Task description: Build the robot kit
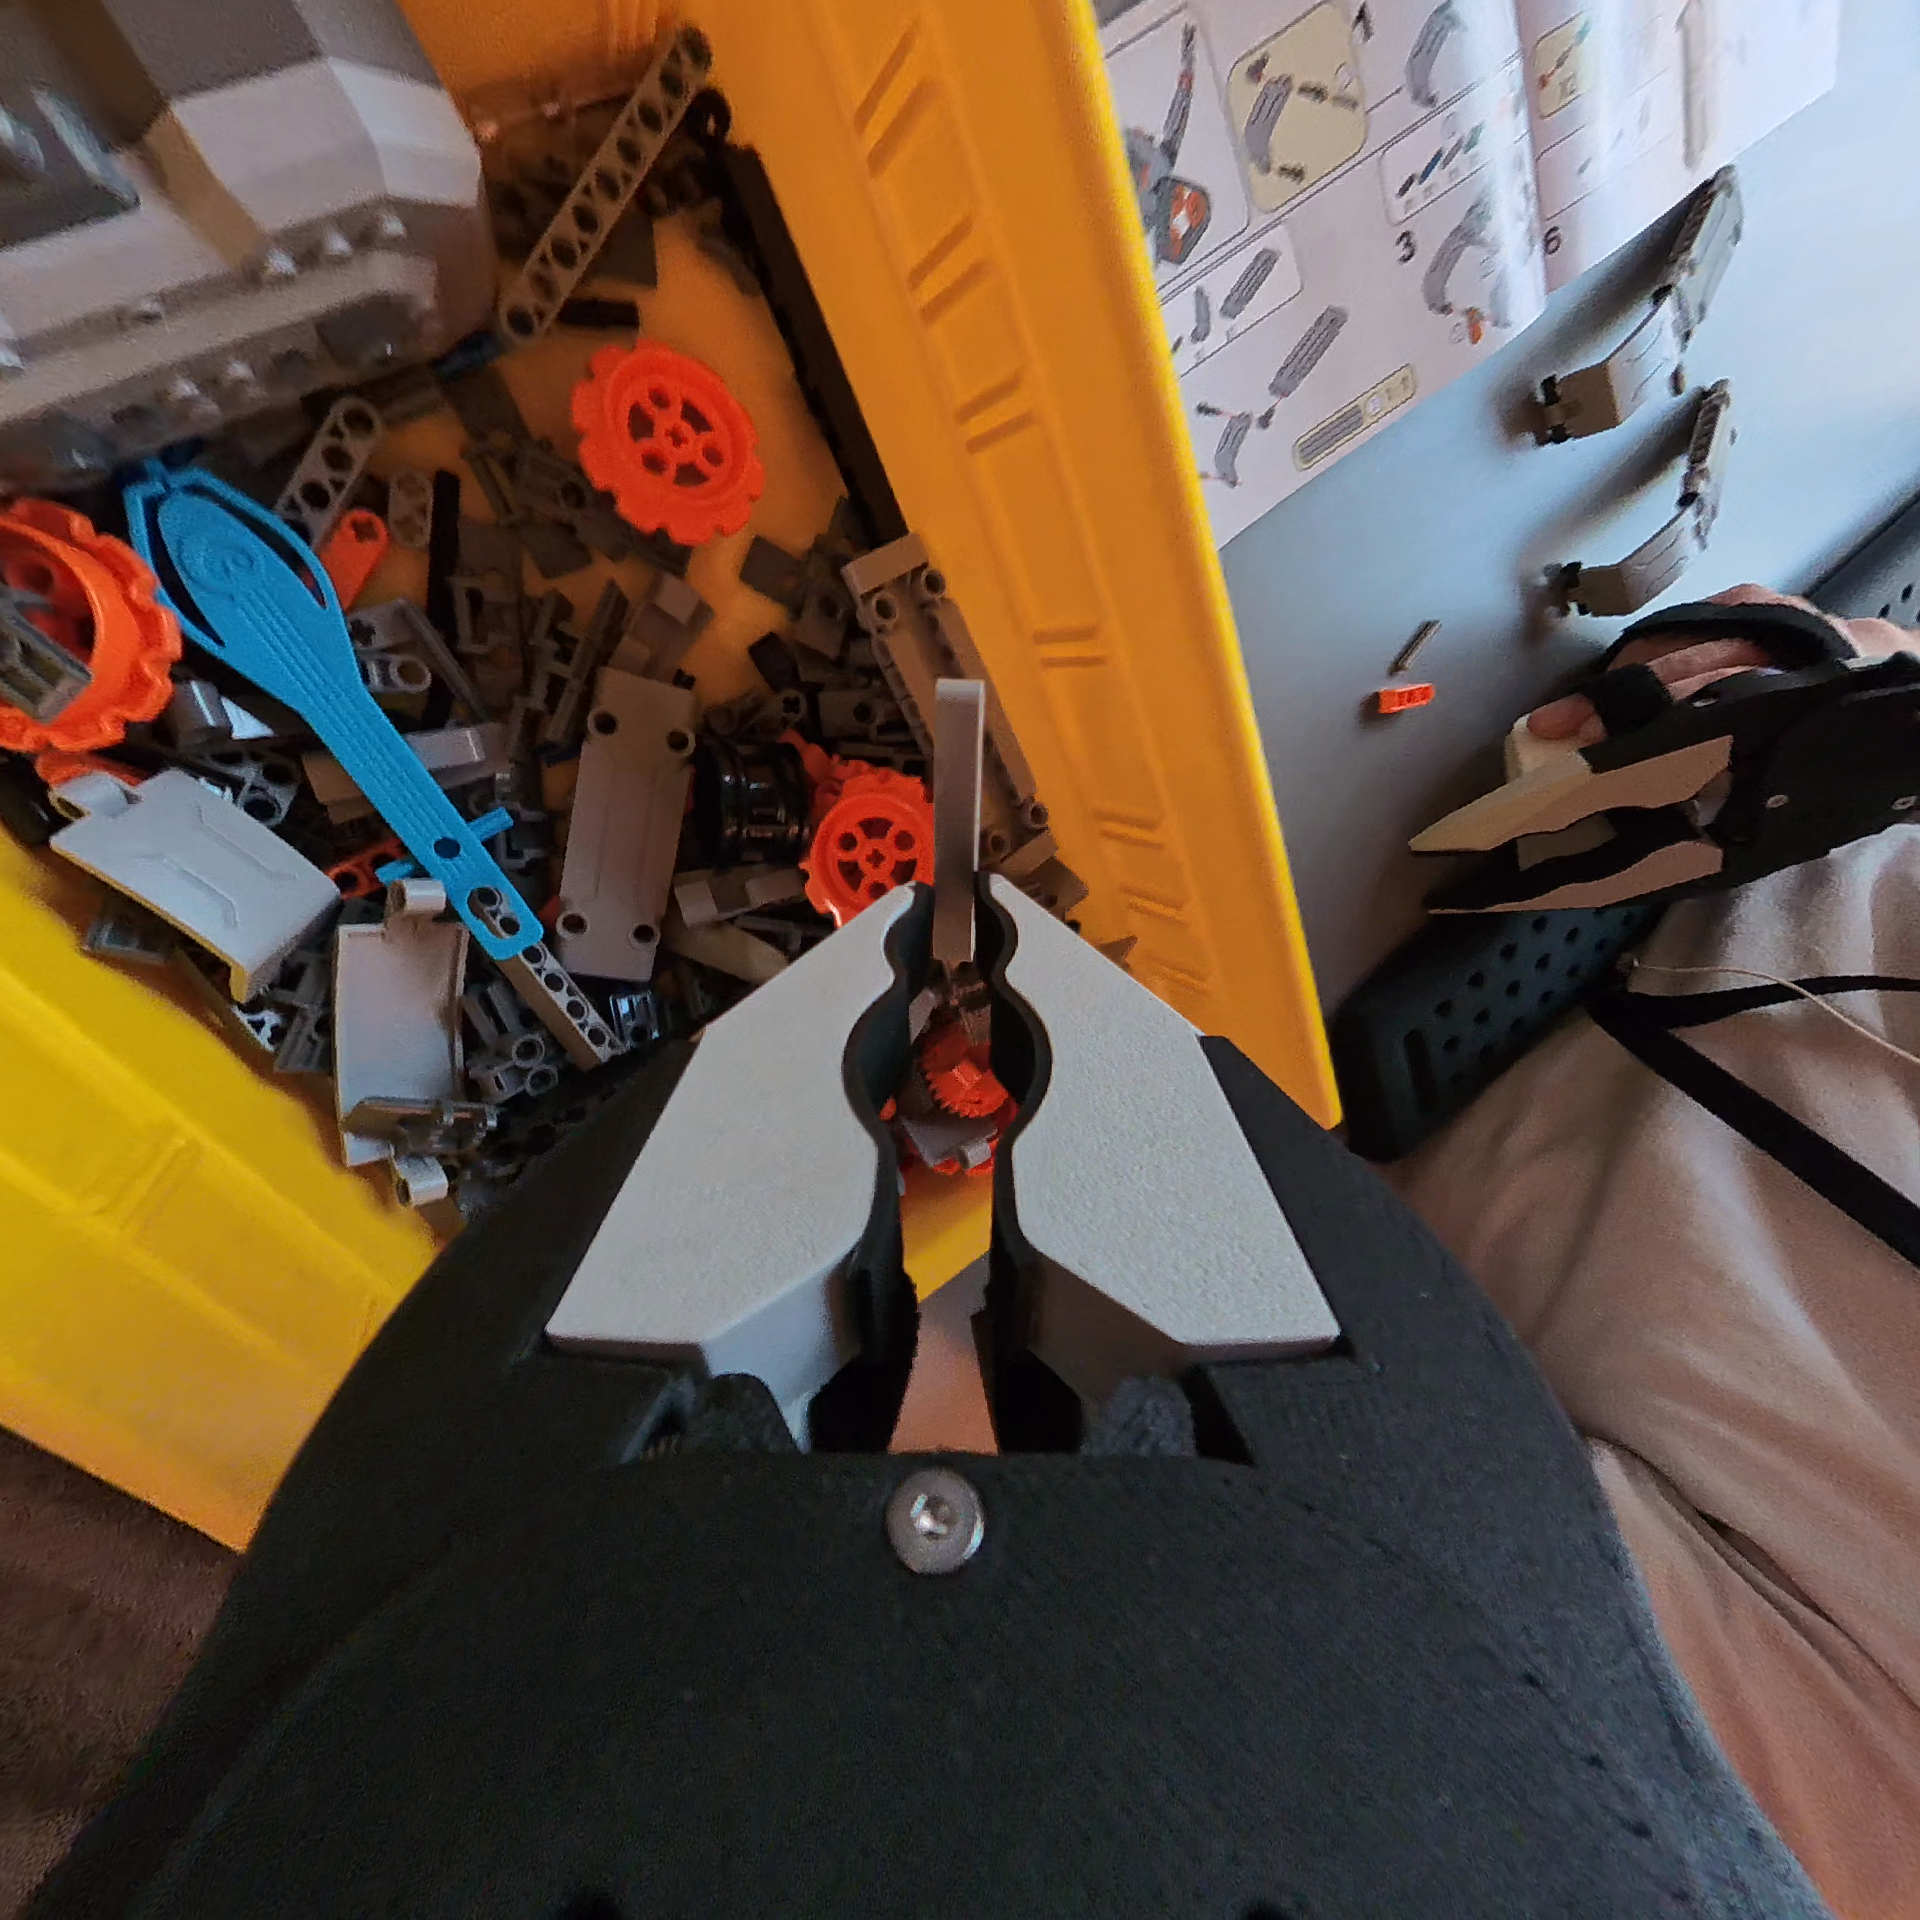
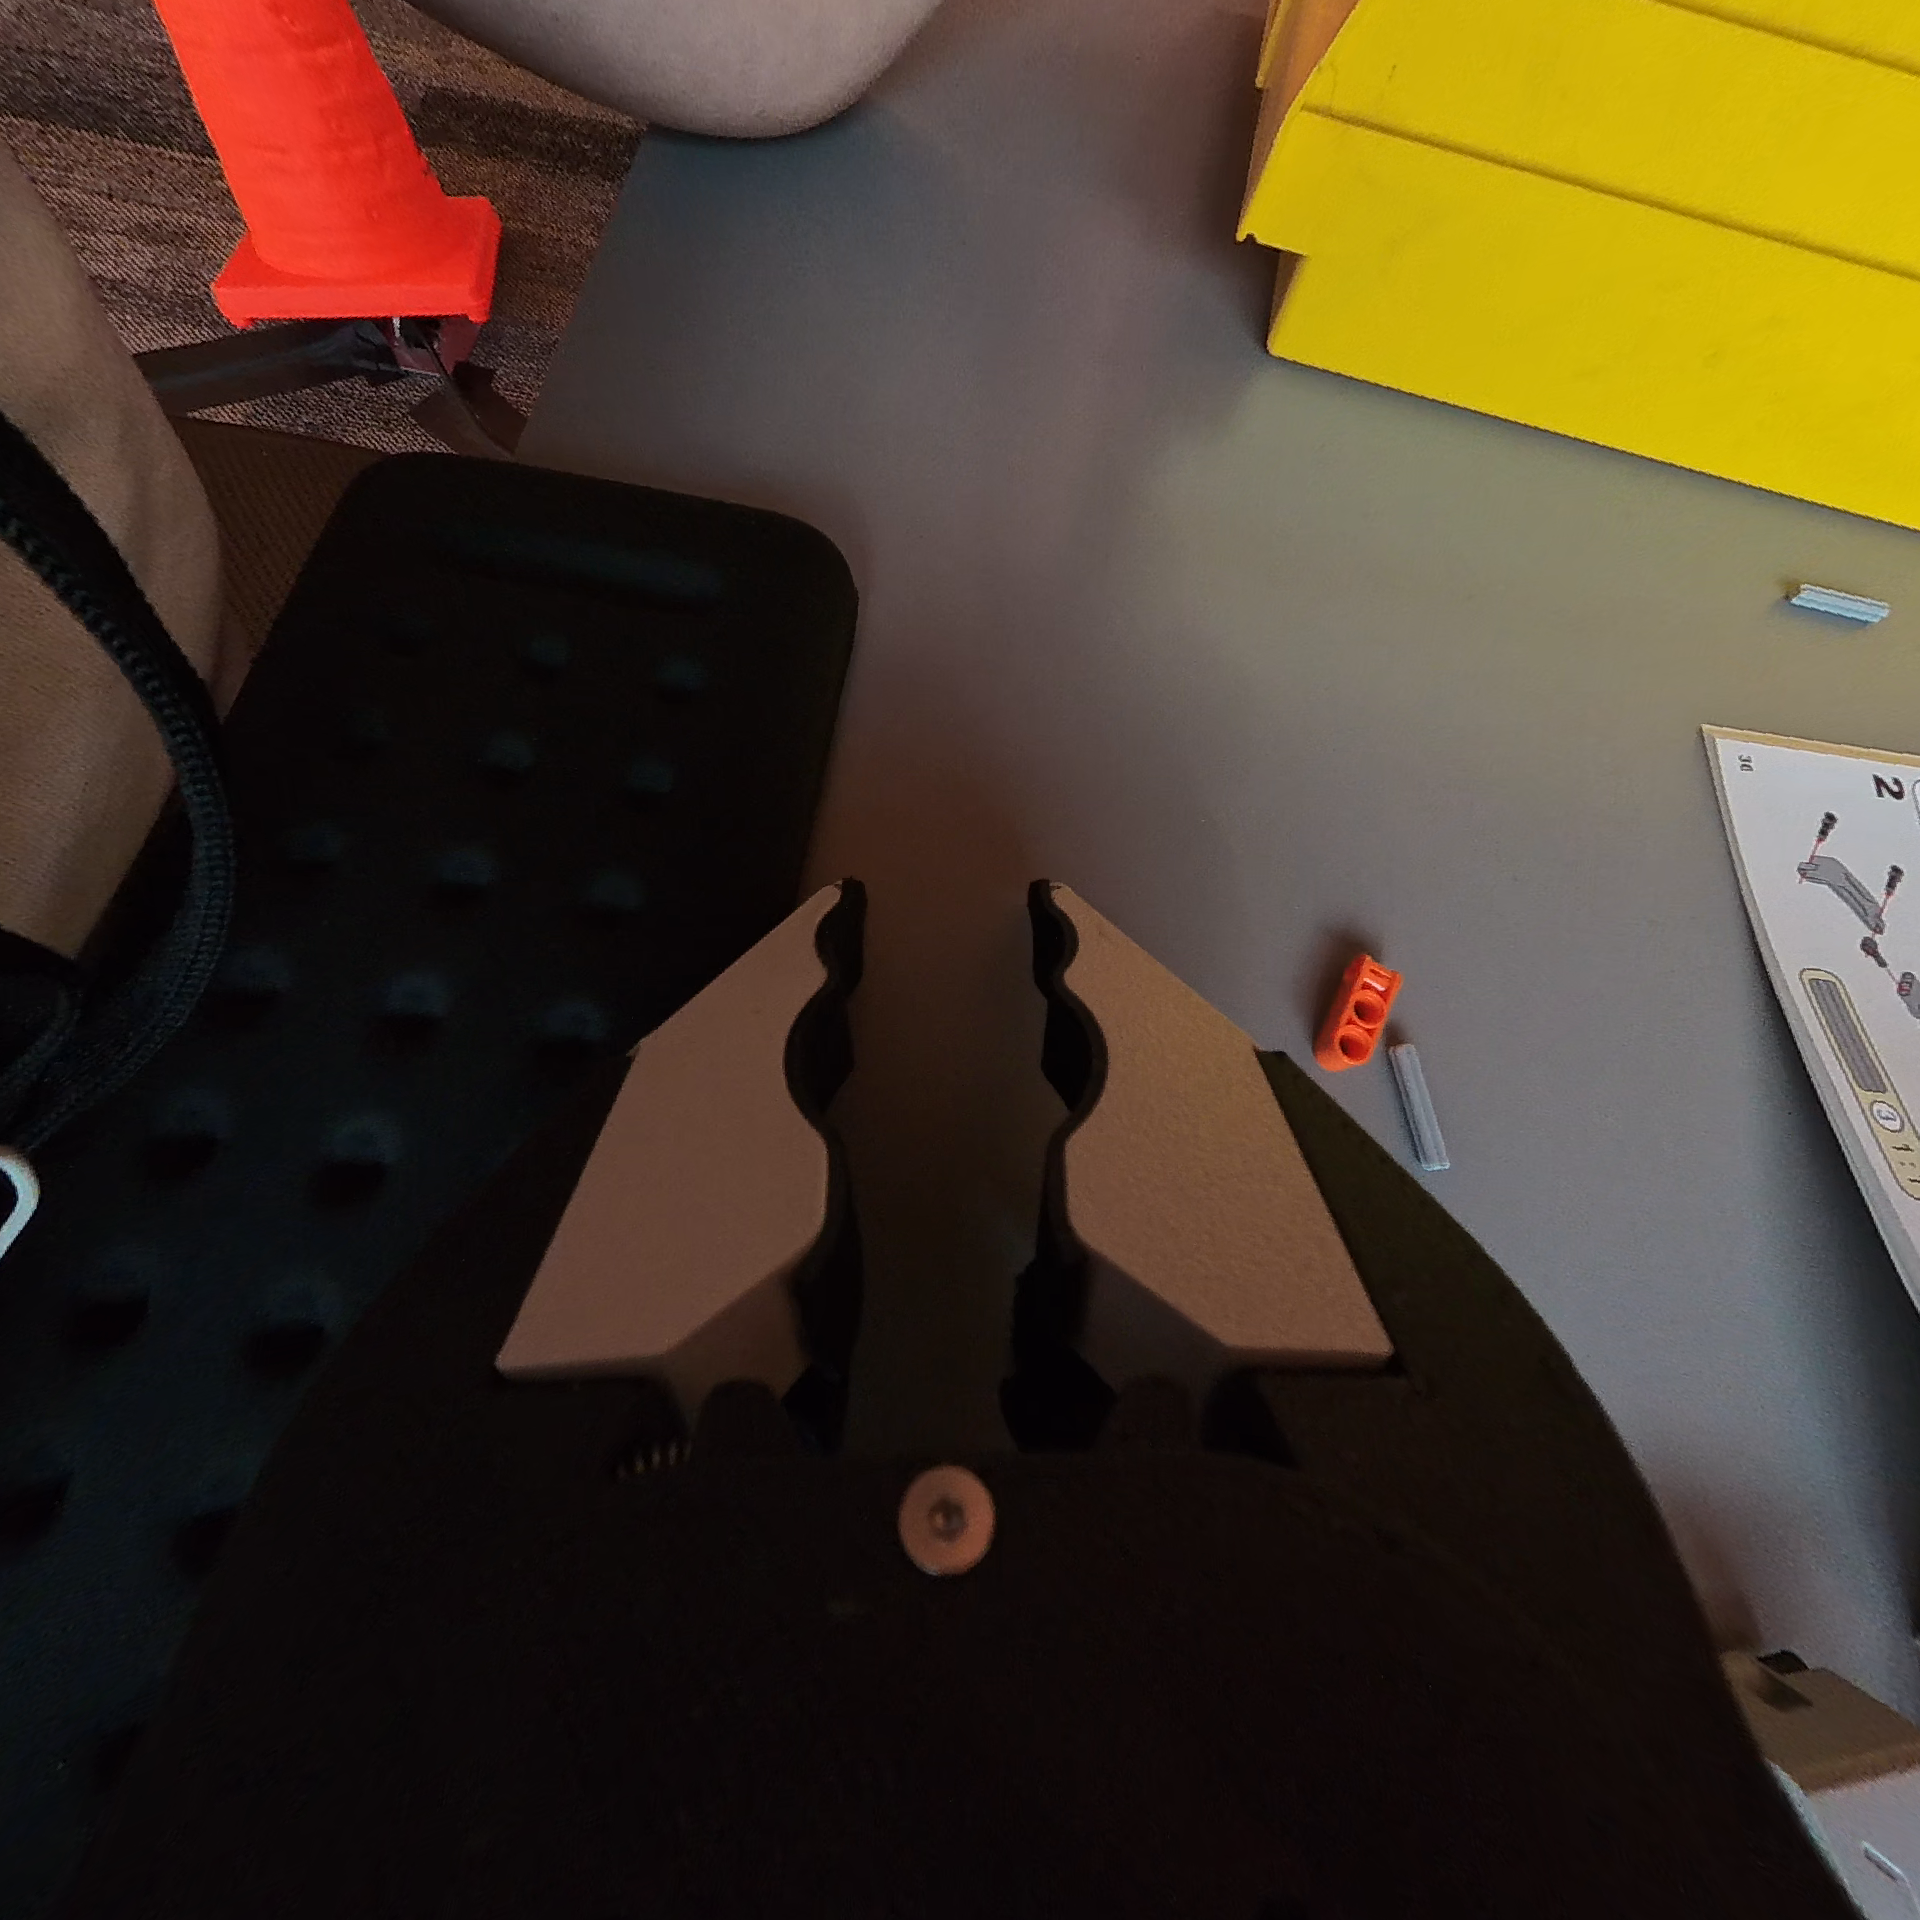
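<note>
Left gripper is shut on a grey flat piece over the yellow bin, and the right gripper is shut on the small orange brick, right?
Not quite. In the right wrist view the right gripper is open and empty; the small orange brick lies on the grey table beside it. The rest holds.

Bin [image 1: 1039, 416] of loose parts at frame left, surface [image 1: 1455, 582] to its right, instruction sheet [image 1: 1351, 208] at upper right, small brick [image 1: 1405, 698] below it

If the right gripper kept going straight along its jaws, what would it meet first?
Most likely the bare grey tabletop. The right gripper is open and empty, and nothing lies between or just beyond its jaws. The black perforated pad sits left of that line, the small orange brick right. Depth is uncertain.
</note>
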Motion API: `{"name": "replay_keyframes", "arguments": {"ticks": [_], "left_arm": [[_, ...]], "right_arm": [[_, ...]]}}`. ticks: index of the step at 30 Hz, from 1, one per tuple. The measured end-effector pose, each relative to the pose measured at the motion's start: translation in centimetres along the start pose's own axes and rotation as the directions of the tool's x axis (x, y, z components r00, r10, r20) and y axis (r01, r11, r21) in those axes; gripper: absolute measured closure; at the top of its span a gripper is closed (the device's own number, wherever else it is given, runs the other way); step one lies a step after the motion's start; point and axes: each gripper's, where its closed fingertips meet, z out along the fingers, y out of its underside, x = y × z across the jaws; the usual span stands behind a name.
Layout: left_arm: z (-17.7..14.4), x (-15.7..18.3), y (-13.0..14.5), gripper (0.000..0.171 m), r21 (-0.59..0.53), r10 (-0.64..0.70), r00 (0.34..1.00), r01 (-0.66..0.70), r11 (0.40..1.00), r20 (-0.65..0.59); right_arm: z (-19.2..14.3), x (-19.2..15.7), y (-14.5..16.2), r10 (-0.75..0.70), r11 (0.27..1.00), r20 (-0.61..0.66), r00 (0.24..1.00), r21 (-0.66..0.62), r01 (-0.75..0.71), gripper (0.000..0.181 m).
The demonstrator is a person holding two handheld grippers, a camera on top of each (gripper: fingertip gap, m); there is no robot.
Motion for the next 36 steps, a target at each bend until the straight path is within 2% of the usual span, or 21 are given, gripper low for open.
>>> {"name": "replay_keyframes", "arguments": {"ticks": [8,14,19,28,36], "left_arm": [[0.1,-0.6,1.2,0.166,-0.055,-0.034,0.995,0.039,0.998,0.09],[0.0,-1.0,2.4,0.166,-0.117,-0.031,0.977,0.057,0.992,0.213],[0.4,-1.0,2.9,0.166,-0.16,-0.013,0.975,0.05,0.986,0.223],[0.5,-2.4,4.6,0.166,-0.21,-0.08,0.965,0.135,0.968,0.251],[0.8,-2.7,5.3,0.165,-0.241,-0.088,0.966,0.149,0.959,0.245]], "right_arm": [[0.0,0.0,0.0,-0.002,1.0,-0.001,1.0,0.0,0.002,0.149],[0.0,0.0,0.0,-0.001,1.0,0.0,1.0,0.001,0.001,0.149],[0.0,0.0,0.0,-0.001,1.0,0.001,1.0,0.0,0.001,0.149],[0.0,-0.1,0.0,0.0,1.0,0.001,1.0,0.0,0.0,0.149],[0.0,-0.1,0.0,-0.002,1.0,0.001,1.0,0.0,0.002,0.149]]}}
